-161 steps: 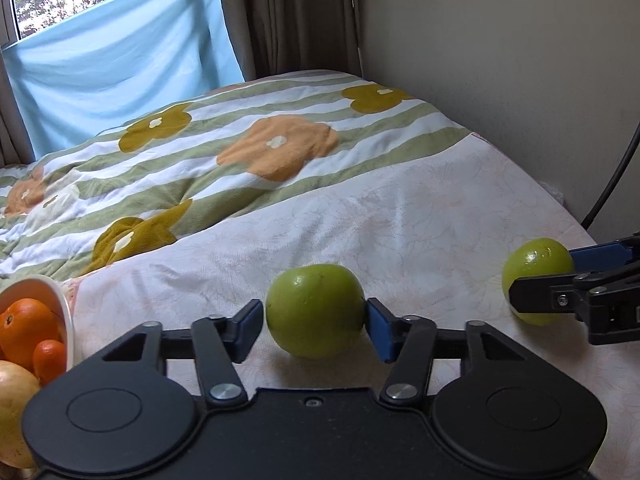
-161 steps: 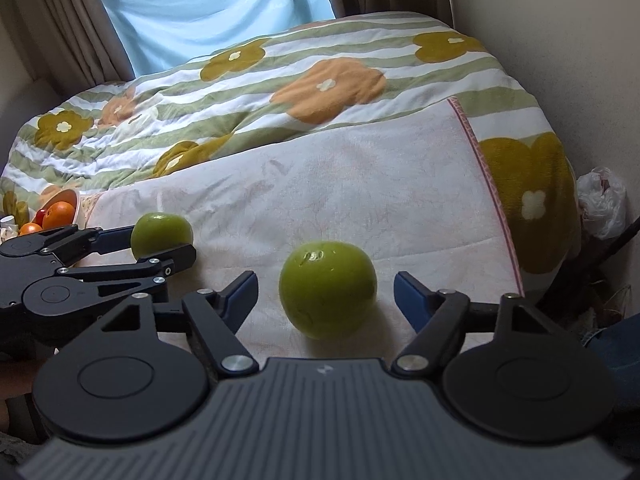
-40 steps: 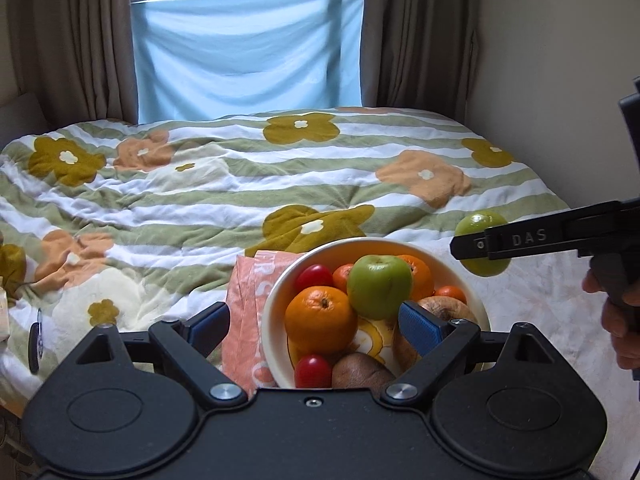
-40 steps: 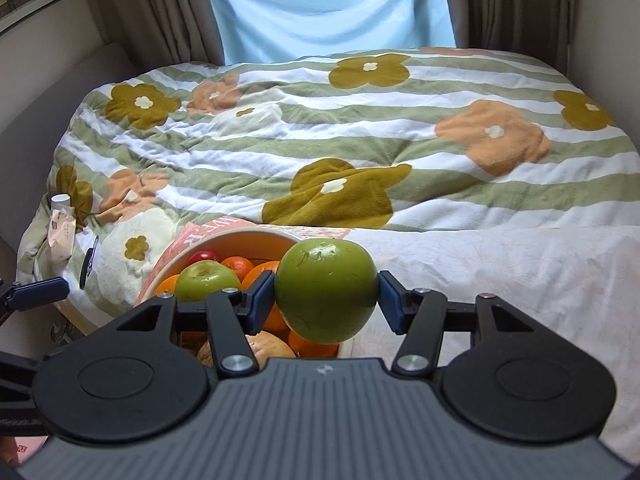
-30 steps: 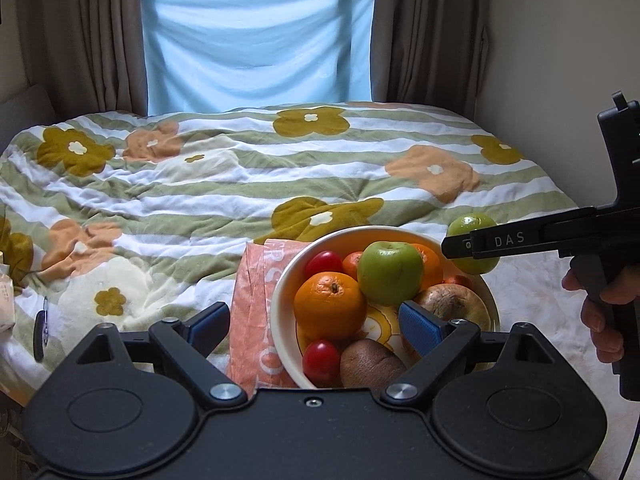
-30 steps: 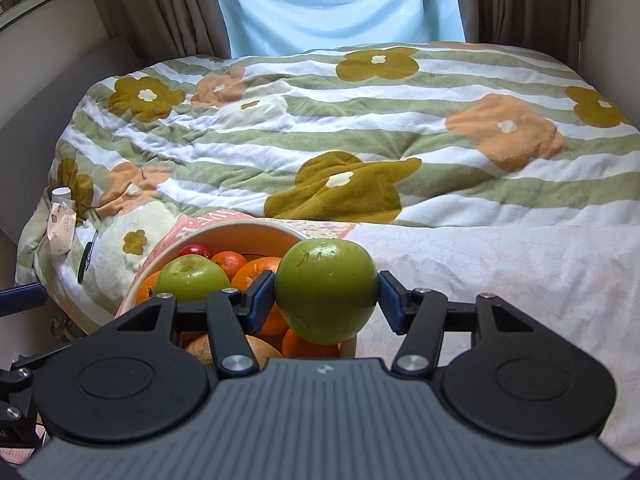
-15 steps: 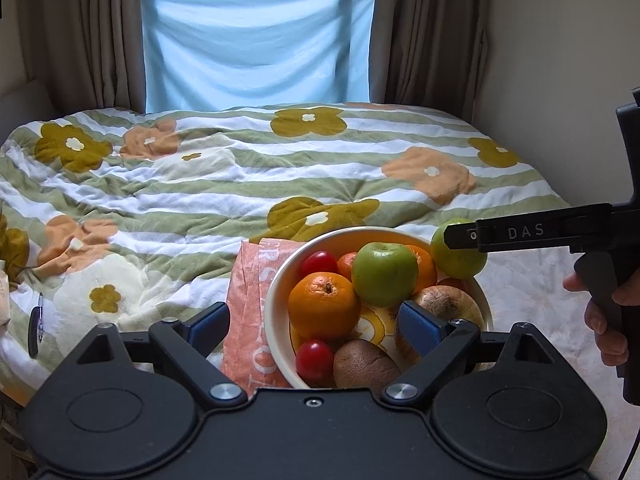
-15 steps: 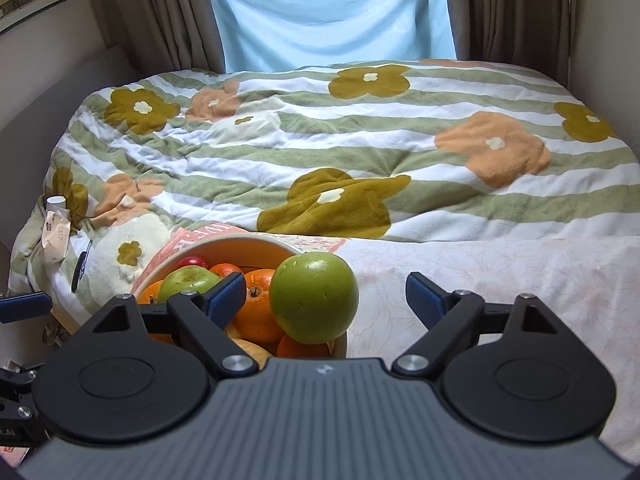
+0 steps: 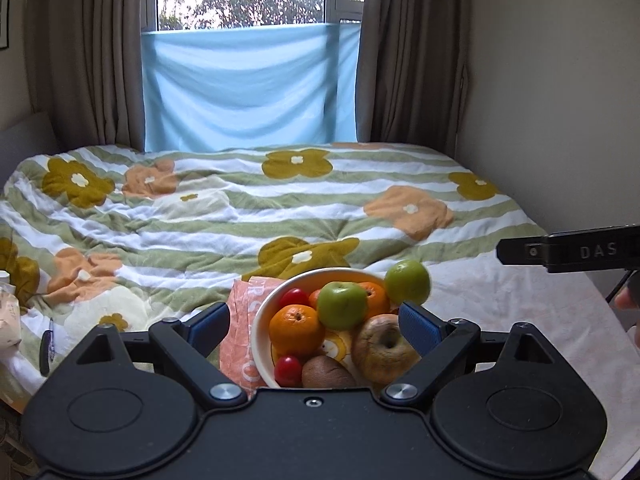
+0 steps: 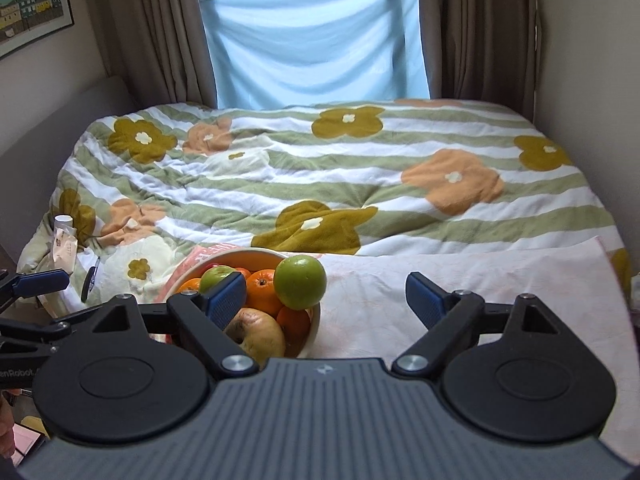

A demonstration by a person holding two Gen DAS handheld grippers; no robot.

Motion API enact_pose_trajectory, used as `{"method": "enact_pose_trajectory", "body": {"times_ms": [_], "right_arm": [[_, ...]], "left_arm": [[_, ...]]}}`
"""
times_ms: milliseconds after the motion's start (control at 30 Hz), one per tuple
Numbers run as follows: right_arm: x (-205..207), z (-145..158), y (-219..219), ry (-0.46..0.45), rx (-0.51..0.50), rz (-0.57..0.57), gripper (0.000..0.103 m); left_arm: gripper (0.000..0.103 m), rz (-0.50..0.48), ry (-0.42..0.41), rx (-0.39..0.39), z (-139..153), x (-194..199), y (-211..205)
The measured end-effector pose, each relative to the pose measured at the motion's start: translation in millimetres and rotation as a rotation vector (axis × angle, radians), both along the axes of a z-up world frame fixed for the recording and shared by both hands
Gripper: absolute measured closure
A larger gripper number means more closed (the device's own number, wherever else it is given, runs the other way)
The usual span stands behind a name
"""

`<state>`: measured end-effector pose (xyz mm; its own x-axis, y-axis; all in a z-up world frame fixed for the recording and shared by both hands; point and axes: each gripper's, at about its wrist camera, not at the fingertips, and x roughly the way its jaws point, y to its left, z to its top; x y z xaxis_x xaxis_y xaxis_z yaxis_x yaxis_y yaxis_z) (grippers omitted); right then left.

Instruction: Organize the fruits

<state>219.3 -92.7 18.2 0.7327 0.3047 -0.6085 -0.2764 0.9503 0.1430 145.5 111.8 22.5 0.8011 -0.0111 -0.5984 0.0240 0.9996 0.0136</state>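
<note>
A cream bowl [image 9: 262,322] of fruit sits on the bed, also in the right wrist view [image 10: 314,322]. It holds a green apple [image 9: 342,305], oranges [image 9: 296,330], small red fruits [image 9: 288,365], a kiwi [image 9: 326,372] and a brownish pear [image 9: 380,346]. A second green apple [image 10: 301,282] rests on the pile at the bowl's right rim, and shows in the left wrist view [image 9: 407,282]. My left gripper [image 9: 314,322] is open and empty in front of the bowl. My right gripper [image 10: 326,300] is open and empty, drawn back from the apple.
The bowl stands on a pink printed paper [image 9: 240,332] at the near edge of a flowered quilt [image 9: 240,216]. A white sheet [image 10: 480,280] covers the bed's right front. A pen [image 9: 46,346] and small packet [image 10: 64,244] lie at the left edge. A wall runs along the right.
My right gripper has opened, let go of the green apple onto the fruit pile and pulled back up and right. My left gripper stays open and has tilted up a little.
</note>
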Motion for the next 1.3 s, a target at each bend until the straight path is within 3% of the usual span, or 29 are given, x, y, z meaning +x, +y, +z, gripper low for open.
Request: {"method": "enact_pose_trajectory", "body": {"times_ms": [333,400,800,1300], "right_arm": [[-99.6,53.0,-60.5,-0.102,-0.032,-0.026,0.0],[-117.6,55.8,-70.2,-0.113,-0.035,-0.044,0.0],[-186.2,29.9,-110.2,-0.038,-0.09,-0.158,0.0],[-214.2,28.7,-124.4,-0.036,-0.08,-0.177,0.0]], "left_arm": [[0.007,0.029,-0.049,-0.008,35.3,-74.6,-54.1],[0.001,0.026,-0.058,-0.015,38.3,-85.1,-64.3],[0.0,-0.001,-0.077,0.014,36.7,-132.6,-103.5],[0.0,0.001,-0.089,0.032,38.7,-155.1,-115.1]]}}
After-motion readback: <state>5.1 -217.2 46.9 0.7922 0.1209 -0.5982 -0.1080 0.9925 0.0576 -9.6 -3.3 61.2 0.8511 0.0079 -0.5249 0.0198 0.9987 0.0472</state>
